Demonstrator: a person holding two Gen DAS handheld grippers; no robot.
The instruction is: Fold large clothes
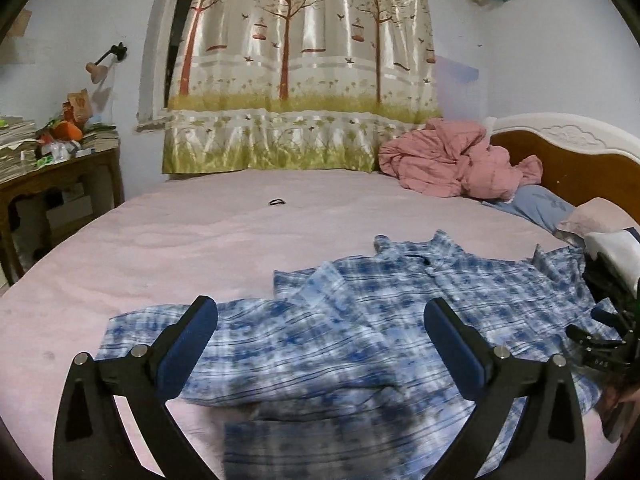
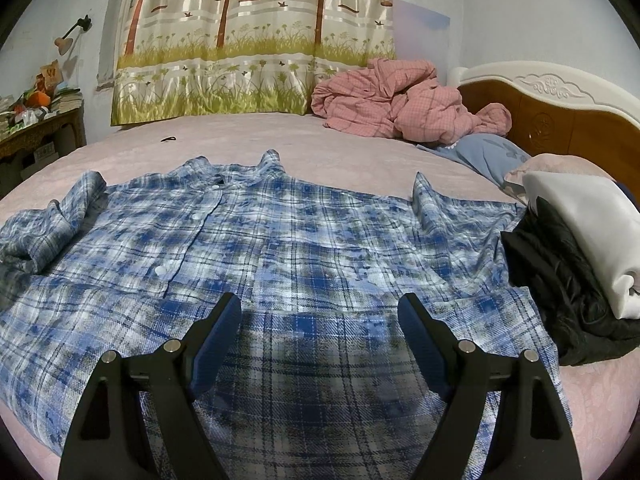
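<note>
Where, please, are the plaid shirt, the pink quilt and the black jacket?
plaid shirt [image 2: 256, 248]: right wrist view, chest panel.
pink quilt [image 2: 384, 100]: right wrist view, crumpled middle.
black jacket [image 2: 560, 280]: right wrist view, upper surface.

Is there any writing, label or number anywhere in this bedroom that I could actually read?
"W" on the orange-brown packet atop the cluttered side table.
White marks, maybe digits, on the other hand-held gripper at the left view's edge: too blurred.
Nothing else readable.
</note>
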